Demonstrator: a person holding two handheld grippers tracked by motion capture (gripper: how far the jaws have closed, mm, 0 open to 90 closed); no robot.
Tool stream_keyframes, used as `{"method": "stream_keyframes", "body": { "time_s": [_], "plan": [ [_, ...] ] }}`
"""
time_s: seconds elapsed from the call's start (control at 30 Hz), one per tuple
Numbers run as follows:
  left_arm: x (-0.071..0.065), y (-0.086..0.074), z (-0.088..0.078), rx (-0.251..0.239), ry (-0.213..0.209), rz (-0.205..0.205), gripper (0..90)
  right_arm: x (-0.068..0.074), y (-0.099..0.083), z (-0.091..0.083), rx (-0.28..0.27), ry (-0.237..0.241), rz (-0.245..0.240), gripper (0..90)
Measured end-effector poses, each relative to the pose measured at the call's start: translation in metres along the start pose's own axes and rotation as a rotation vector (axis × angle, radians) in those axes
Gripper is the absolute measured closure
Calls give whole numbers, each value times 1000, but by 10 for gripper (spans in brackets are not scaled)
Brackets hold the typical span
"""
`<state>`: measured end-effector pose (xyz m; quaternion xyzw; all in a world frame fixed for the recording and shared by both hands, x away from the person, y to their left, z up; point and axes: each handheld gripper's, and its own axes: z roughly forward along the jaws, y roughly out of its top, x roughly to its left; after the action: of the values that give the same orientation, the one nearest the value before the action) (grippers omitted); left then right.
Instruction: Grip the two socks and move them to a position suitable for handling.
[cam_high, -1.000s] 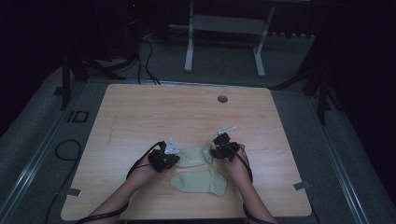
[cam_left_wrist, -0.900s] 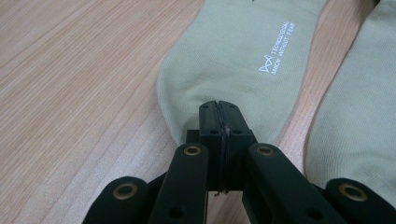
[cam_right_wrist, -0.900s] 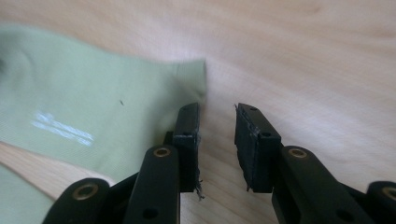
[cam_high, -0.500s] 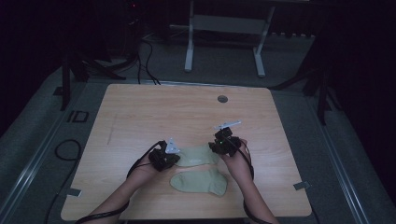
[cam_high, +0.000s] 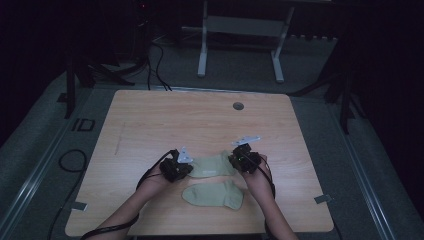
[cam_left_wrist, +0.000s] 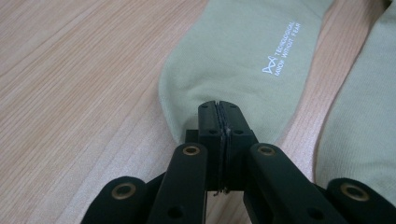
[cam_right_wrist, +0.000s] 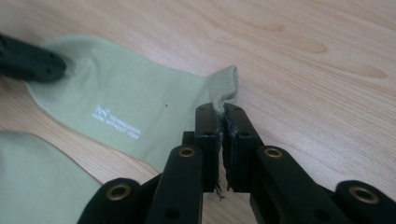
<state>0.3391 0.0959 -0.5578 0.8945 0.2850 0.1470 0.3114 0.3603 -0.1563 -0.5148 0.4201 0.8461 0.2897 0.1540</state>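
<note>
Two pale green socks lie on the wooden table (cam_high: 150, 120). The upper sock (cam_high: 212, 166), with small white print (cam_left_wrist: 282, 49), stretches between my two grippers. My left gripper (cam_high: 188, 168) (cam_left_wrist: 219, 109) is shut on its rounded end, low on the table. My right gripper (cam_high: 235, 162) (cam_right_wrist: 222, 112) has just closed its jaws on the sock's cuff (cam_right_wrist: 224, 84), which stands up a little off the wood. The left gripper (cam_right_wrist: 32, 60) shows at the sock's far end in the right gripper view. The second sock (cam_high: 214, 195) (cam_left_wrist: 364, 130) (cam_right_wrist: 32, 177) lies flat nearer the person, untouched.
A round cable hole (cam_high: 238, 106) sits near the table's far edge. Behind the table stands a metal frame (cam_high: 202, 45), and cables (cam_high: 155, 55) lie on the dark floor. Bare wood spreads to the left, right and far side of the socks.
The right gripper has shifted slightly and risen a little at the sock's cuff end, lifting the cuff. The left gripper and the lower sock have stayed put.
</note>
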Motion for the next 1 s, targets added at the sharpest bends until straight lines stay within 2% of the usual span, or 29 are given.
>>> {"method": "stream_keyframes", "body": {
  "time_s": [0.1, 0.27, 0.33, 0.37, 0.4, 0.43, 0.47, 0.53, 0.57, 0.63, 0.67, 0.7, 0.73, 0.77, 0.8, 1.0],
  "plan": [
    [0, 0, 0, 3, -1, 1, 880, -8, -5, 10, 44, -9, 37, 862],
    [2, 2, 2, 4, 0, 4, 880, -21, -16, 18, 93, -44, 69, 858],
    [2, 4, 3, 6, 1, 8, 880, -25, -19, 20, 110, -55, 65, 836],
    [2, 5, 4, 8, 4, 11, 880, -25, -19, 20, 110, -55, 65, 836],
    [2, 6, 4, 10, 9, 15, 868, -28, -20, 20, 111, -73, 66, 752],
    [2, 7, 5, 11, 12, 17, 868, -28, -20, 20, 111, -73, 66, 752],
    [2, 8, 5, 13, 17, 21, 839, -33, -19, 17, 106, -88, 93, 749],
    [3, 9, 4, 23, 7, 21, 831, -35, -18, 14, 98, -88, 104, 759],
    [4, 10, 2, 21, 1, 21, 808, -35, -15, 6, 68, -77, 111, 776],
    [6, 13, -4, -3, -2, 0, 799, -35, -13, 3, 56, -75, 106, 798],
    [7, 16, -10, -18, -4, -7, 795, -29, -8, -5, 21, -42, 91, 824],
    [7, 16, -10, -18, -4, -7, 808, -29, -8, -5, 21, -42, 91, 824],
    [7, 18, -11, -15, -11, -10, 808, -25, -6, -6, 20, -37, 70, 844],
    [7, 19, -10, -12, -9, -12, 852, -21, -5, -5, 22, -32, 51, 845],
    [5, 19, -8, -6, 2, -21, 888, -13, -3, -1, 29, 4, 33, 869],
    [8, 14, 8, 34, 16, -51, 889, -5, -7, 16, 54, 32, 32, 865]
  ]
}}
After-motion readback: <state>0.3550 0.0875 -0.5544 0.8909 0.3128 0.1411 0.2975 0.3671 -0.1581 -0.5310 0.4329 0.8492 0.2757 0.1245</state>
